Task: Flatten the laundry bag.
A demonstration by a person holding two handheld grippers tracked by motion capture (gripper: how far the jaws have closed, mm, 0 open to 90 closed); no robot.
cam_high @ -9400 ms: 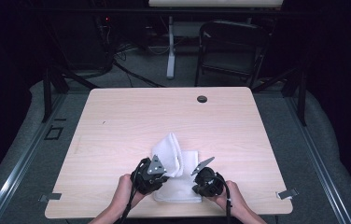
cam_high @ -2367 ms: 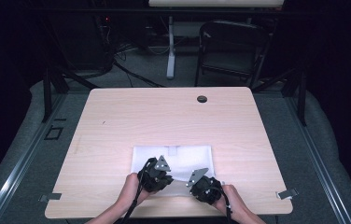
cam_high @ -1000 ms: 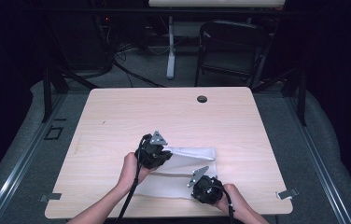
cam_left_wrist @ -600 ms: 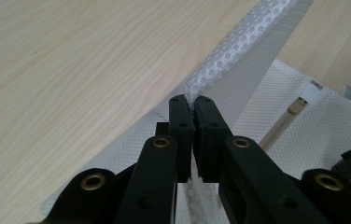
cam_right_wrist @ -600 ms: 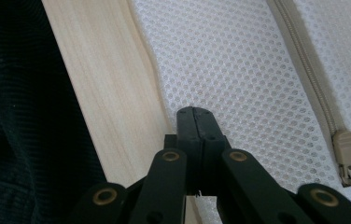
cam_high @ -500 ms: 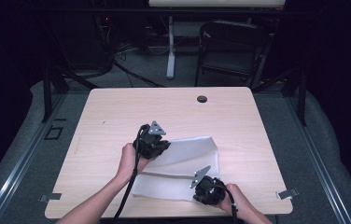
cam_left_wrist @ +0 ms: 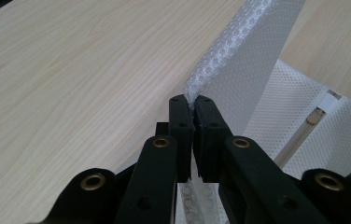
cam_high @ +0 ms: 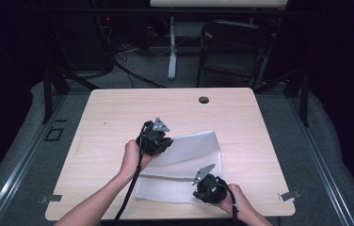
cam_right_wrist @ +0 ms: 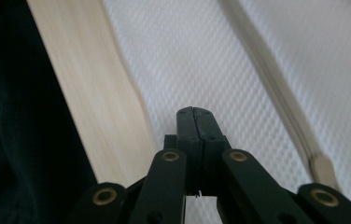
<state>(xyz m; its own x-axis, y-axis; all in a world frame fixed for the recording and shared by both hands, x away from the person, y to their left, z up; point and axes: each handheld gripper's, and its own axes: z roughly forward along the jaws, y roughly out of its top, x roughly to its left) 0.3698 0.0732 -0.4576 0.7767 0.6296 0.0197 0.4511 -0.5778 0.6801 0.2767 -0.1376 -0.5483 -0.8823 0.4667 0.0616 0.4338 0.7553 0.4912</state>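
High view: we see the white mesh bag [cam_high: 184,172] at lower centre of the tabletop [cam_high: 118,117]; the left tongs [cam_high: 158,141] lift one flap to fold it, while the right tongs [cam_high: 208,186] pin the near edge.

Left gripper view: the jaws are clamped on the bag's raised edge, at centre.

Right gripper view: the jaws are closed, pressing the bag flat; whether mesh is pinched between them we cannot tell.

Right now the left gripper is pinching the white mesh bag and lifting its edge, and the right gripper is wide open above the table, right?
Not quite. The right gripper is shut, its jaws pressed together over the white mesh bag, as the right gripper view shows. The left gripper does pinch the bag's lifted edge.
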